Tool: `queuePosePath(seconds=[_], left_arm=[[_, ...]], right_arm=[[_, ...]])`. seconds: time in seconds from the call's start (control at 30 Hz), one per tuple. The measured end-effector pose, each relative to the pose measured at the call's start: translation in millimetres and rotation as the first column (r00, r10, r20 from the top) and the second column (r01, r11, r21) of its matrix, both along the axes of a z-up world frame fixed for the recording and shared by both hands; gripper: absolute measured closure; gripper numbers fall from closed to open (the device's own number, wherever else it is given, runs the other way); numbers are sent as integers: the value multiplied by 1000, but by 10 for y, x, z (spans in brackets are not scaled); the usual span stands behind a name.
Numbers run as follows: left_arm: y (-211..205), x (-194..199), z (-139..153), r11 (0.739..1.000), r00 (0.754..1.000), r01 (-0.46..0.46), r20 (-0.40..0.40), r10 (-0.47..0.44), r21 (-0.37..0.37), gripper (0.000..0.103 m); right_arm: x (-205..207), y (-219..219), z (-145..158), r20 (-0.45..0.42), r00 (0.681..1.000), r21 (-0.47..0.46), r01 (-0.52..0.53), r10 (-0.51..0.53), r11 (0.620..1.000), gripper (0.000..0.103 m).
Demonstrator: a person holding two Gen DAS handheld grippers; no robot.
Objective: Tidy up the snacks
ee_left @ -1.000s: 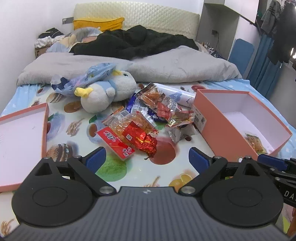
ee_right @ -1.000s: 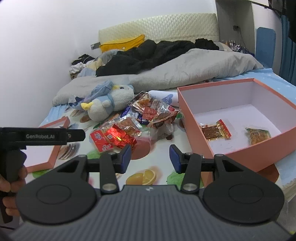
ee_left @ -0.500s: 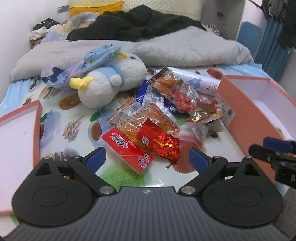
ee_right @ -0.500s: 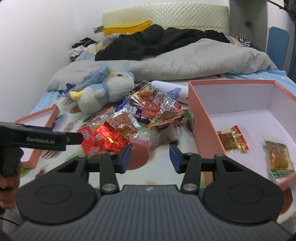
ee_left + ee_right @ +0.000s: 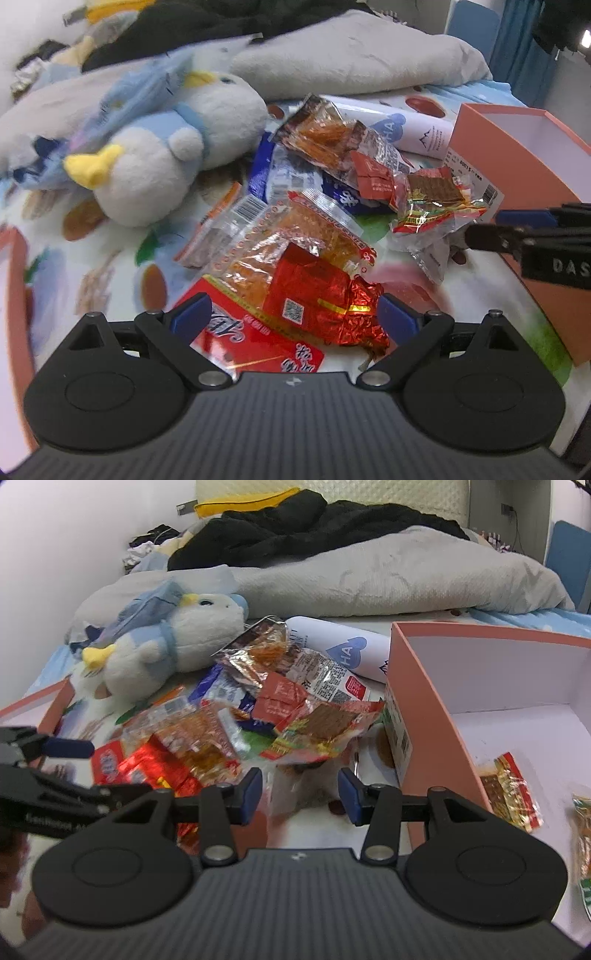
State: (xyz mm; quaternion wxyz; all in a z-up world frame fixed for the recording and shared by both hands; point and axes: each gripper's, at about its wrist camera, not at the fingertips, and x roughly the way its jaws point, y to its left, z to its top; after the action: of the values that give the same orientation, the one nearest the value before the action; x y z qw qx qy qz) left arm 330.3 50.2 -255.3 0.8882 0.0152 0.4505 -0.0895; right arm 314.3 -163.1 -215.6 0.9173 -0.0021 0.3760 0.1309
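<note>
A pile of snack packets (image 5: 332, 206) lies on the printed bedsheet, left of an open pink box (image 5: 424, 686). My left gripper (image 5: 294, 314) is open wide, low over a red foil packet (image 5: 317, 302) that rests on a flat red pack (image 5: 251, 343). My right gripper (image 5: 301, 792) stands open just above a crumpled clear packet (image 5: 306, 794) at the pile's near edge, beside the box wall. Its pads do not press on the packet. Two packets (image 5: 506, 794) lie inside the box. A left finger (image 5: 70, 747) shows at the left of the right wrist view.
A plush penguin (image 5: 155, 166) lies behind the pile at the left, and a white tube (image 5: 343, 650) lies behind the pile. The pink box lid (image 5: 48, 705) sits at the far left. A grey blanket (image 5: 388, 576) and black clothes cover the far bed.
Both grippers have come forward and down toward the snack pile, which now fills more of each view. Neither pair of jaws has changed its opening.
</note>
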Motion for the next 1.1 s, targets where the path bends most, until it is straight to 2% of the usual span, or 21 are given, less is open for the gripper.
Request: queuePosePath(seconds=[0.07,0.17,0.27,0.4,0.47,0.53,0.57,0.6,0.7,0.77,0.8,1.1], left_arm=[[15,64,-61,999,1000,10,-13,-10,-31,5],[-1,110,-114,1000,1000,12,8,-11,-27,6],[-33,124,-135,999,999,37,23,-37,-30,10],[-54,137,-202,998,999,51,-9,-52,-42,33],[-57,134,-233,997,999,49,-20,-50,-53,41],[-51,138,-271,997,999,39,-35,-41,-65,59],[-49,140,-291,998,999,28,-41,-31,-63,64],[-44,135,-308,998,999,18,-45,-21,-66,73],[0,110,-298,994,999,-9,-44,5,-113,91],[5,76,-261,991,999,-14,-31,10,-130,94],[-2,56,-237,991,1000,-17,-25,14,-132,96],[86,-335,-34,969,994,-113,-34,109,-218,100]], right_arm=[[103,14,-40,-17,1000,9,7,-7,1000,55],[218,61,-114,-40,999,16,26,-25,1000,55],[280,86,-152,-36,998,10,52,-52,999,46],[338,86,-163,-24,997,14,76,-76,997,44],[355,106,-184,-12,996,-38,91,-92,995,48],[366,88,-203,-6,994,-47,113,-113,993,56],[366,78,-202,3,993,-49,120,-120,992,63],[361,82,-197,17,992,-66,126,-125,990,77],[356,65,-163,31,991,-81,132,-129,988,87],[332,50,-130,41,991,-80,128,-125,989,97],[310,46,-108,48,992,-85,124,-121,989,99],[-91,40,95,63,995,-96,81,-75,992,100]])
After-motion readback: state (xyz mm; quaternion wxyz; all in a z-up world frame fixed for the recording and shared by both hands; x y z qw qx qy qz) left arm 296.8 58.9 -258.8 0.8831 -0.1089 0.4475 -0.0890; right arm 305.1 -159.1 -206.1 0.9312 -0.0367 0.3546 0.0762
